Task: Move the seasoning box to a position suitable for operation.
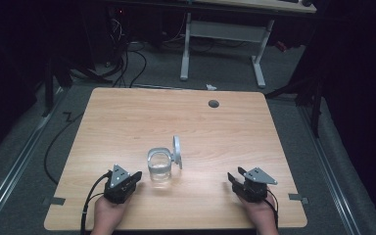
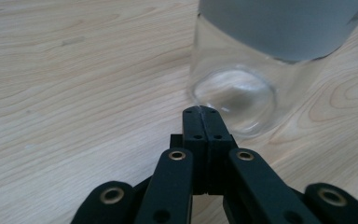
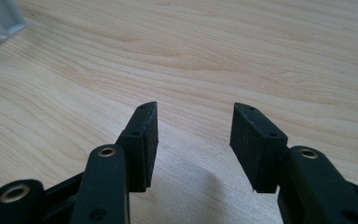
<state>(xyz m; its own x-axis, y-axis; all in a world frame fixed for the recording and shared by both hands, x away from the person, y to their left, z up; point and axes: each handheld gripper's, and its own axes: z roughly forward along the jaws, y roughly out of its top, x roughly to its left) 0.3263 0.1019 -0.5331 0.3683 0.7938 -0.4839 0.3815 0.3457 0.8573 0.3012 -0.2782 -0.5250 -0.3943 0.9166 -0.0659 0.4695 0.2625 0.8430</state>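
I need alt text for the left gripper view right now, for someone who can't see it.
The left gripper points at the base of a clear glass jar standing on the wooden table, its two black jaws shut together with nothing between them. The jar stands just beyond the jaw tips, up and to the right; whether they touch it cannot be told.

no readable text, labels, brands or numbers anywhere: none on the glass jar (image 1: 159, 165), none on the counter (image 1: 127, 122).
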